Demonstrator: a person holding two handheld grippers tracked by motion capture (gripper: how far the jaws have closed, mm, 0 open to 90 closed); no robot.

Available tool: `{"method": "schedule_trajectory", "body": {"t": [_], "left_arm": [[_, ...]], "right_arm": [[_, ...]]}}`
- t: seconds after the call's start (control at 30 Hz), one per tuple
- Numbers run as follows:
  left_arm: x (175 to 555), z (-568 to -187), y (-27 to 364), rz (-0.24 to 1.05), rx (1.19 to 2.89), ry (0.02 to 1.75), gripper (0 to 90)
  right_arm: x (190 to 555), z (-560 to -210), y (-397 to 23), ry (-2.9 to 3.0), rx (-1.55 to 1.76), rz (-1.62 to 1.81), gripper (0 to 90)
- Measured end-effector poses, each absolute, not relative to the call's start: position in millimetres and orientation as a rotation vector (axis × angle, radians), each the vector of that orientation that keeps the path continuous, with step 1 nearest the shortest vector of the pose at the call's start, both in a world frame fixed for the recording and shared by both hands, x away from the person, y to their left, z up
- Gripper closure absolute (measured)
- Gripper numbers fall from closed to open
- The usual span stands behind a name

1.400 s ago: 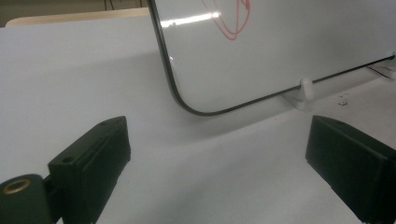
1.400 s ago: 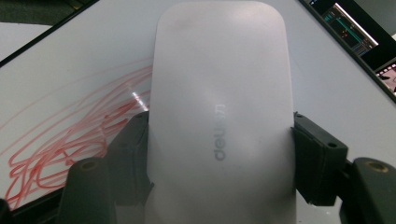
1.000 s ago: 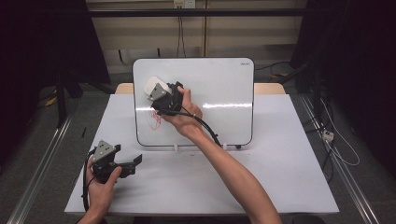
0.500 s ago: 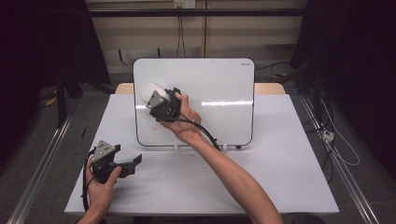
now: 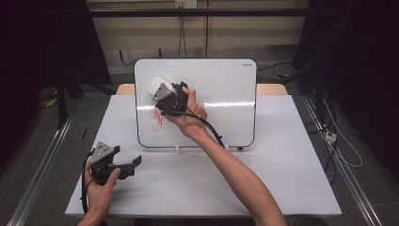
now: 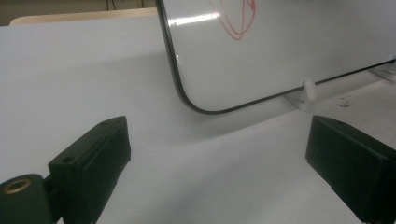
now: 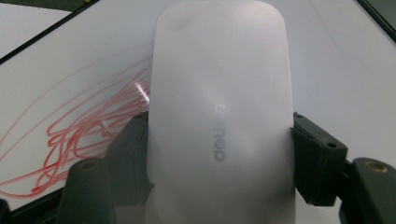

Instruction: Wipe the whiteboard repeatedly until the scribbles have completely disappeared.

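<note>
A white, rounded-rectangular whiteboard eraser of matte plastic (image 5: 157, 87) is gripped between the jaws of the right gripper (image 5: 165, 95), which is held against the upper left part of an upright white whiteboard with a thin black rim (image 5: 221, 80). In the right gripper view the eraser (image 7: 219, 116) is seen lengthwise, its pale back bearing a grey printed brand mark, with one black jaw pressed against each long side. The jaws are thus closed on the eraser. The right hand (image 5: 188, 115) is wrapped around the gripper body, and a black cable (image 5: 211, 131) is seen trailing down from it in front of the board.

A tangle of red marker scribble (image 5: 156, 118) is noted on the board's lower left area, just below the gripper. In the right gripper view the scribble (image 7: 79, 135) lies to the left of the eraser and partly passes behind it; whether the eraser's face is touching the board cannot be told.

The whiteboard is stood on small white clip feet (image 5: 177, 149) at the far half of a white table (image 5: 291, 179).

The left gripper (image 5: 132, 165) is held low at the table's near left corner by the left hand (image 5: 101, 181), well apart from the board. Its jaws are spread wide with nothing between them, as confirmed in the left gripper view, where the board's lower corner (image 6: 196, 105) is seen beyond the parted jaws.
</note>
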State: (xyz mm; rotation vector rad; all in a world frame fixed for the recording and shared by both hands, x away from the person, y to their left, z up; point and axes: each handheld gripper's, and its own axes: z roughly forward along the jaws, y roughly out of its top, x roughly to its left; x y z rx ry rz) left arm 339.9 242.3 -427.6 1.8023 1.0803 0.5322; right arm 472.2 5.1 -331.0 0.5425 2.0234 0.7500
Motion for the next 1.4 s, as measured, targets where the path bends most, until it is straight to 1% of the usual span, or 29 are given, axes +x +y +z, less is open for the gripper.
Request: {"method": "schedule_trajectory", "body": {"t": [0.17, 0.53, 1.27, 1.4], "left_arm": [[340, -428, 243, 0.533, 1.804, 1.08, 6.5], [340, -428, 241, 0.532, 1.809, 1.077, 6.5], [340, -428, 240, 0.537, 1.811, 1.076, 6.5], [341, -429, 240, 0.536, 1.817, 1.078, 6.5]], "right_arm": [[478, -323, 3, 2.018, 0.58, 0.756, 31.6], [475, -328, 8, 2.005, 0.562, 0.734, 31.6], [441, -372, 35, 2.097, 0.412, 0.703, 31.7], [438, -373, 34, 2.097, 0.398, 0.697, 31.7]]}}
